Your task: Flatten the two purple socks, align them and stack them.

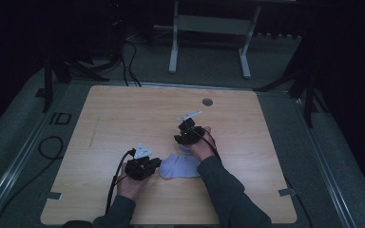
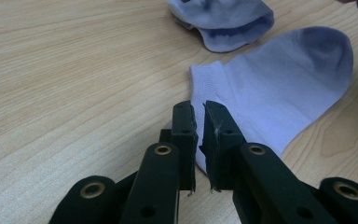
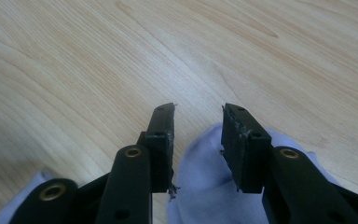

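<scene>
The left gripper (image 2: 199, 109) had its jaws nearly together, a thin gap between them, nothing pinched; the flat pale sock (image 2: 279, 88) lay just beyond its tips. The right gripper (image 3: 198, 112) stood spread, with the second sock (image 3: 200, 186) lying loosely between its fingers.

Pale lilac knit cloth socks (image 2: 279, 88) lie matt on the smooth, light wood-grain table (image 2: 74, 70).

Your tabletop (image 1: 123, 118): light wood grain, rounded corners, grey round cap (image 1: 207, 101) near far edge. Flat pale lilac sock (image 2: 279, 88) lies on it; second, bunched sock (image 2: 223, 21) lies just beyond, close by.
</scene>
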Motion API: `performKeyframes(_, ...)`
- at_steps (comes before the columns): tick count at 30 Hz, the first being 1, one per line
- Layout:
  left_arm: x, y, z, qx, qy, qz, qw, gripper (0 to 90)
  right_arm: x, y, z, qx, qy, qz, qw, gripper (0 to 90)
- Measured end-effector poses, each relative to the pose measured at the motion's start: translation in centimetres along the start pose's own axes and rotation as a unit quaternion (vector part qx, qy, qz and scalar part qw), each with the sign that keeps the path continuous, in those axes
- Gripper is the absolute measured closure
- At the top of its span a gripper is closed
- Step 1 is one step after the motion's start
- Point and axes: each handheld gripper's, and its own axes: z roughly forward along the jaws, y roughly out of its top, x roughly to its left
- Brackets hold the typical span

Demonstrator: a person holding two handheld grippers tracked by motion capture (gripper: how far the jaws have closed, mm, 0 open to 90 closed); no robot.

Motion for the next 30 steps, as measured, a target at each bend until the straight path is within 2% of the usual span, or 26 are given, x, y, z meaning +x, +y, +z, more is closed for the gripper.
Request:
performKeyframes(8, 0.0, 0.0, 0.0, 0.000, 0.001, -0.001, 1.0000, 82.3, -0.3, 0.0, 0.9, 0.008, 0.002, 0.013, 0.9999, 62.9)
performKeyframes(13, 0.0, 0.0, 0.0, 0.001, 0.001, 0.000, 1.0000, 81.8, -0.8, 0.0, 1.1, 0.006, 0.011, 0.025, 0.9996, 63.0)
performKeyframes(14, 0.0, 0.0, 0.0, 0.002, 0.001, 0.001, 1.0000, 81.8, -1.1, 0.0, 1.2, 0.006, 0.017, 0.035, 0.9992, 63.4)
performKeyframes(21, -0.1, -0.1, 0.1, 0.002, 0.001, 0.001, 1.0000, 81.5, -1.1, -0.1, 1.8, 0.015, 0.024, 0.046, 0.9986, 64.0)
performKeyframes(25, -0.1, -0.1, 0.0, 0.002, 0.000, -0.001, 1.0000, 81.2, -1.0, -0.1, 2.5, 0.029, 0.018, 0.046, 0.9983, 66.6)
performKeyframes(30, 0.0, -0.1, 0.0, 0.002, 0.001, -0.001, 1.0000, 81.0, -1.0, -0.3, 3.1, 0.041, 0.007, 0.054, 0.9977, 78.8)
